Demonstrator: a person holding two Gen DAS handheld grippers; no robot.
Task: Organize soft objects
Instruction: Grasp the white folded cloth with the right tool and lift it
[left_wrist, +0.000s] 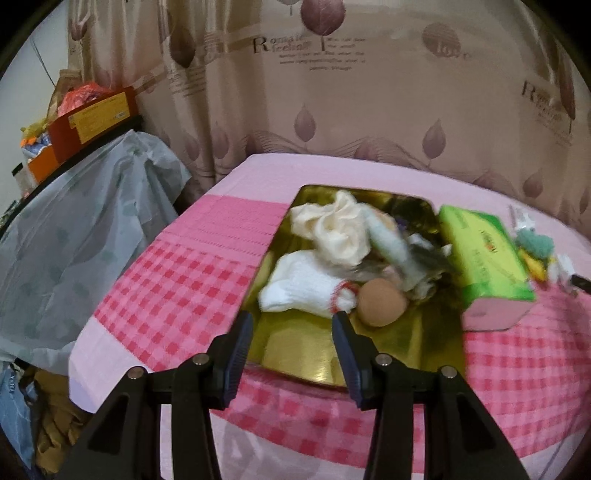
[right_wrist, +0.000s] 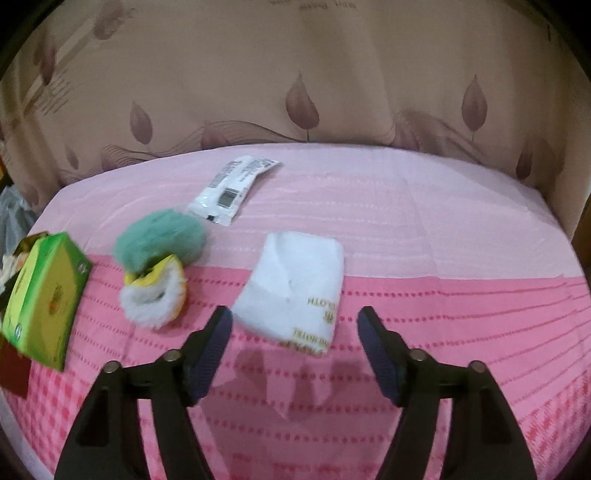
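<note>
The left claw (left_wrist: 291, 319) is spread wide w/ nothing in it, over the near end of a shiny gold tray (left_wrist: 295, 354). In the tray lie a white knit glove w/ red trim (left_wrist: 299, 291), a cream cloth (left_wrist: 332, 229) & a round tan sponge ball (left_wrist: 382, 301). A green tissue box (left_wrist: 484, 258) sits just beside the tray. The right claw (right_wrist: 294, 319) is spread too, empty, near a flat white packet w/ gold letters (right_wrist: 295, 284) on the pink cloth surface (right_wrist: 461, 258). A fluffy green puff (right_wrist: 160, 236) touches a yellow & white fuzzy thing (right_wrist: 159, 295).

Your light is dim, warm, indoor. Both views bow hard at the edges, corners black. Beyond your left fingers (left_wrist: 236, 354) the gold tray (left_wrist: 295, 354) glares softly. Below your right fingers (right_wrist: 376, 354), soft shadows; the tissue box (right_wrist: 44, 295) smears.
</note>
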